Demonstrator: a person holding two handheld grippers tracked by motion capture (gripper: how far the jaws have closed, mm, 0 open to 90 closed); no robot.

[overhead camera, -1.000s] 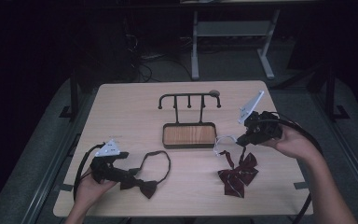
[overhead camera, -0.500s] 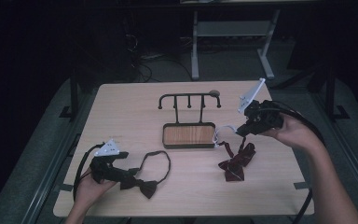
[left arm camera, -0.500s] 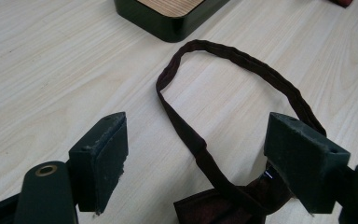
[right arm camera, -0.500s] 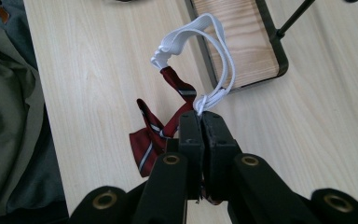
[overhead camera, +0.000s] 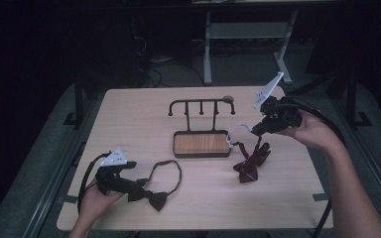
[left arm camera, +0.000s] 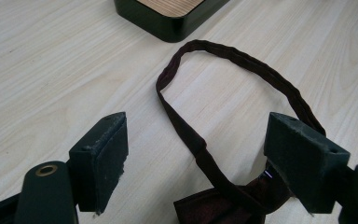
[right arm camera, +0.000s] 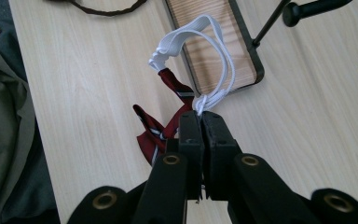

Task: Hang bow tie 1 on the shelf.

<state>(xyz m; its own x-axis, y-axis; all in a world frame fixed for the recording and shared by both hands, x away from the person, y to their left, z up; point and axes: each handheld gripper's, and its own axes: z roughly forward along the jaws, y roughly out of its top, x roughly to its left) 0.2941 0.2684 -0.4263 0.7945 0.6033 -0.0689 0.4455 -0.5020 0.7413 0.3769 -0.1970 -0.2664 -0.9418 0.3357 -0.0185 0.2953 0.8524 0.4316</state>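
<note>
At the left of the worktop (overhead camera: pixel 129 114), near its front edge, the left tongs (overhead camera: pixel 129 184) lie low in a hand (overhead camera: pixel 95 198), their jaws spread wide apart and gripping nothing. In the left gripper view the two black pads (left arm camera: pixel 103 154) stand on either side of the dark bow tie (overhead camera: pixel 151 196), whose knot sits between them at the bottom edge. Its strap (left arm camera: pixel 242 84) loops out ahead of the jaws, flat on the wood, toward a corner of the tray (left arm camera: pixel 168 18).

In the middle stands the rack (overhead camera: pixel 201 106), a black bar with short pegs rising from the back of the wood-floored tray.

Just right of the tray, the red striped bow tie (overhead camera: pixel 250 161) hangs tilted, its lower end touching the worktop. Its white elastic (right arm camera: pixel 214 51) runs up to the right tongs (overhead camera: pixel 255 130), held above the worktop in the right hand (overhead camera: pixel 310 131). In the right gripper view the jaws are pressed together, pinching the elastic at its knotted end, with the loop hanging over the tray and the tie dangling below it.
</note>
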